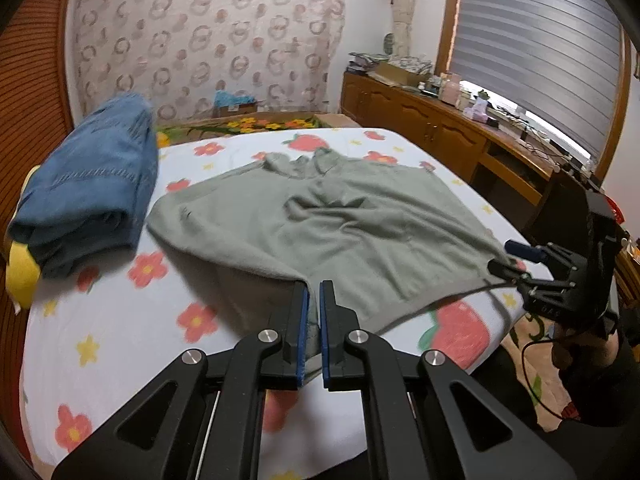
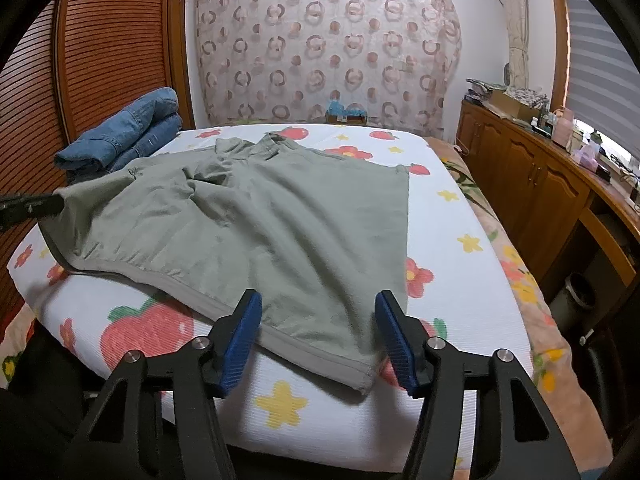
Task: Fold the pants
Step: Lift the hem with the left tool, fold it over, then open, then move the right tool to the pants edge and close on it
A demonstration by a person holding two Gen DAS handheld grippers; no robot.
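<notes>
Flower-print bed [image 2: 460,240], grey-green pants [image 2: 260,220] spread across its middle down to the near edge, folded jeans [image 2: 128,136] at the far left corner, left tool [image 1: 314,332] clamped on the pants' near-left hem, right tool [image 2: 318,340] apart, straddling the near-right hem corner.

L gripper [image 1: 314,300] pinched on near hem of green pants [image 1: 320,220], cloth lifted off floral sheet [image 1: 120,340]. I see R gripper [image 1: 506,258] at far-right corner of hem, jaws apart. Folded jeans [image 1: 92,188] lie left, beside pants.
</notes>
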